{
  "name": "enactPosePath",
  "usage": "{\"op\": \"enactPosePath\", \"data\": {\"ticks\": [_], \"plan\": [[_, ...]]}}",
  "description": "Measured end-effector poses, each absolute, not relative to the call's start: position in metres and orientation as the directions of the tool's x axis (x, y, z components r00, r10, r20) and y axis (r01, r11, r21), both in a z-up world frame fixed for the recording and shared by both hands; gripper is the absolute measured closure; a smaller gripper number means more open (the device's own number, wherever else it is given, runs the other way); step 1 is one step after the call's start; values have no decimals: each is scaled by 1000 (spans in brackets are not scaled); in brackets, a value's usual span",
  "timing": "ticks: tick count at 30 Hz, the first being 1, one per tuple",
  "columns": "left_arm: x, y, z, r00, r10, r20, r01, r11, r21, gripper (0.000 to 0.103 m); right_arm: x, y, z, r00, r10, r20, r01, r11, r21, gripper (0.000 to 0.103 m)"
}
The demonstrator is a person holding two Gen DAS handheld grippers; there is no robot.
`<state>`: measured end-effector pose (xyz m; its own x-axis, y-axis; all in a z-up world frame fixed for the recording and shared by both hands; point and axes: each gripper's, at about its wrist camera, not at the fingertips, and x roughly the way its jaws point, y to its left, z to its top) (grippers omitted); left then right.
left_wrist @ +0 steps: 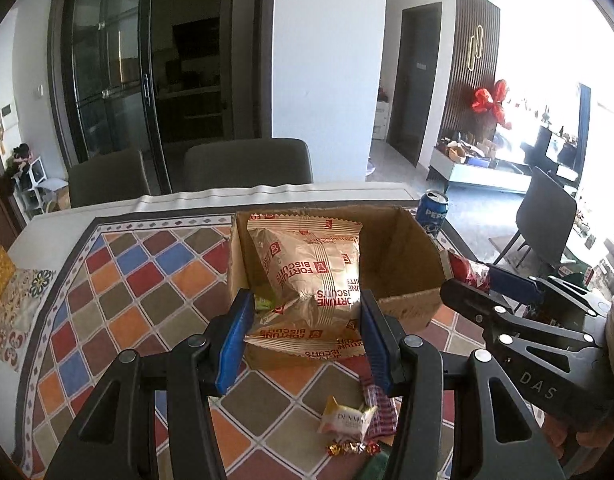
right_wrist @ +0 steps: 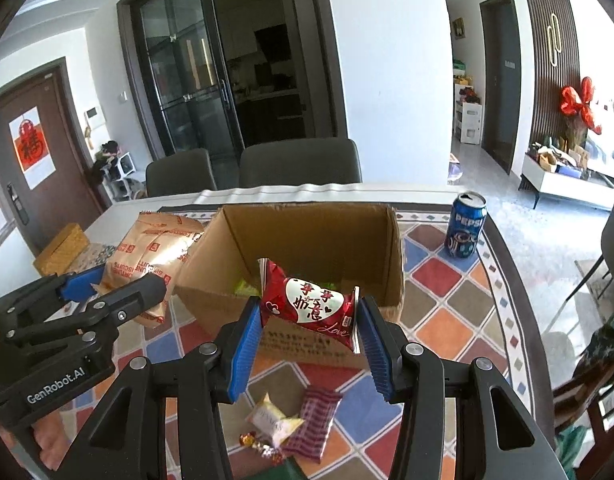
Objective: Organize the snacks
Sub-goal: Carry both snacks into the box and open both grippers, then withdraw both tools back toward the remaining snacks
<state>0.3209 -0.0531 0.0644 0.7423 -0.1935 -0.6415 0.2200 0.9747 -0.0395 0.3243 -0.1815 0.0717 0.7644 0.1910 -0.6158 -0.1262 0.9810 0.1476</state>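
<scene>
Hiding most of the box floor (right_wrist: 307, 240) behind the red packet (right_wrist: 313, 306) in the right view and behind the biscuit bag (left_wrist: 307, 280) in the left view; only a scrap of green showing inside, too small to identify. Cutting off a green packet at the bottom edge of both views. Blurring the small print on the white sweet (right_wrist: 277, 420) beyond reading.

Leaving open patterned cloth (left_wrist: 127, 280) to the left of the box, and a strip of surface (right_wrist: 119, 210) bare along the far edge. Standing a blue can (right_wrist: 465, 226) apart from the box on the right, near the rounded rim. Lying loose on the cloth in front of the box: the white sweet, a checked red wrapper (right_wrist: 313, 424) touching it, and some small foil sweets (right_wrist: 263, 446) just beside them.

Holding the left tool (left_wrist: 305, 330) tilted downward, narrowed on the biscuit bag, its blue pads (left_wrist: 233, 340) pressing the bag's sides, the bag raised at the box's near left corner. Holding the right tool (right_wrist: 307, 334) at a similar downward tilt, clamped on the red packet, above the box's near wall. Keeping both tools side by side, close together.
</scene>
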Motion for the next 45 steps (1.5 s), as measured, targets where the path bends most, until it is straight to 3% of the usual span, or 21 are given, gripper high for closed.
{"op": "enactPosePath", "data": {"ticks": [26, 29, 30, 31, 45], "plan": [[408, -54, 39, 691, -170, -703, 198, 979, -43, 52, 404, -176, 61, 747, 165, -644, -135, 986, 97, 54], [414, -53, 35, 684, -140, -716, 178, 984, -23, 41, 410, -175, 60, 749, 160, -643, -131, 987, 93, 48], [413, -52, 34, 685, -135, -716, 170, 985, -23, 41, 411, -175, 60, 749, 139, -648, -115, 990, 80, 39], [411, -50, 34, 684, -134, -717, 166, 986, -26, 41, 412, -174, 59, 749, 124, -651, -102, 992, 71, 37], [344, -46, 43, 716, -166, -678, 217, 976, -9, 36, 357, -173, 63, 761, 121, -637, -119, 992, 47, 37]]}}
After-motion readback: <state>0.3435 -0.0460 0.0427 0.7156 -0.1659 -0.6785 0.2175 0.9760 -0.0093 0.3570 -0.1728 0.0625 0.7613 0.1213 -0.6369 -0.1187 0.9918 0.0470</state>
